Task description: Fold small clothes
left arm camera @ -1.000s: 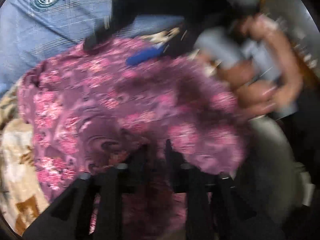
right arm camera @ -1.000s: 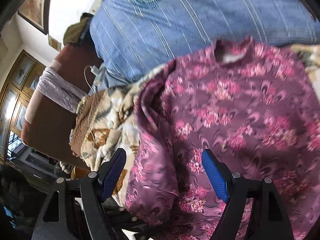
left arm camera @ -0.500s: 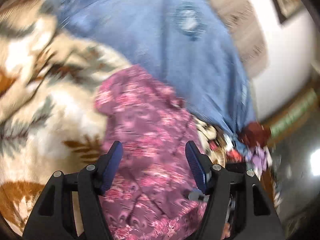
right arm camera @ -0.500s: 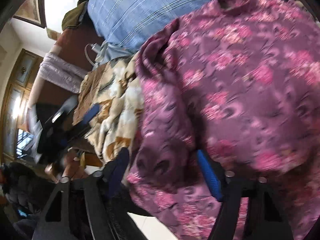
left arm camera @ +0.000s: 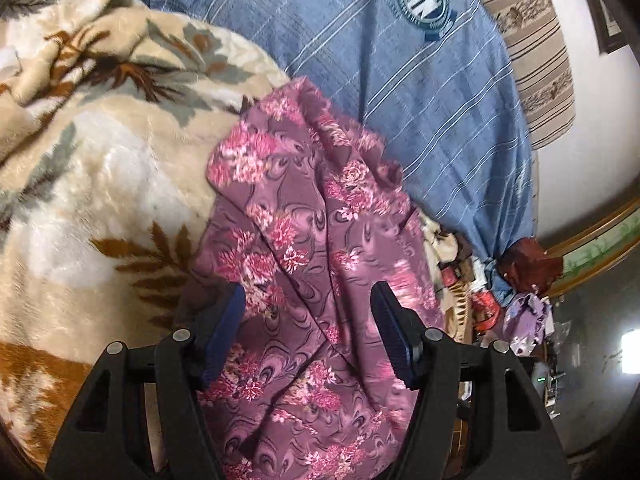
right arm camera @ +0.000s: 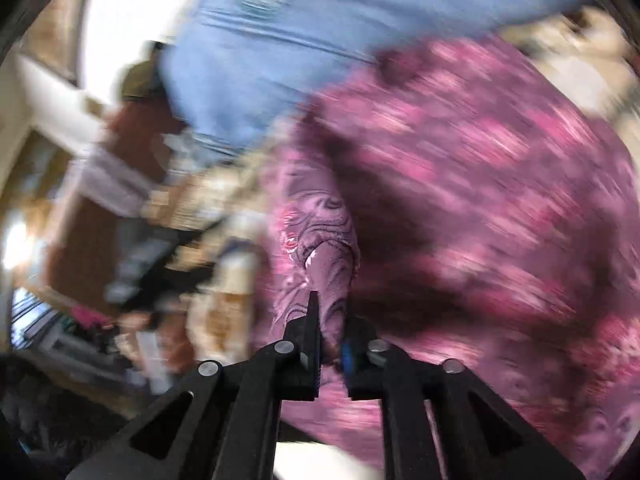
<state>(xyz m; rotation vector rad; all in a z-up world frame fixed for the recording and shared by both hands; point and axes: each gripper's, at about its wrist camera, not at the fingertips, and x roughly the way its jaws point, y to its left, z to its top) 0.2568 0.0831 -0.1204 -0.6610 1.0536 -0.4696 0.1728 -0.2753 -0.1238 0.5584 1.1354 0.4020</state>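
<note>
Since the earlier pictures both grippers have shifted: the left wrist view has swung away from the person's hand to look along the bedding, and the right gripper's jaws, wide a second ago, have just been closing on a fold of cloth. Largest in view is the blue striped cover with a round emblem, spread across the upper part of the left wrist view and seen blurred at the top of the right wrist view. Beside it lies the cream blanket with brown and grey leaves, filling the left side. On top of both, where they meet, lies the task's thing, the purple flowered top, rumpled, running from mid-frame down under the left gripper; in the right wrist view it fills the right side, smeared by motion. A striped pillow sits at the far edge of the blue cover against a white wall. The left gripper hangs over the top with its blue-padded fingers well apart; cloth lies between them, but the pads do not press on it. The right gripper has its fingers drawn nearly together, clamped on a raised ridge of the purple top.
</note>
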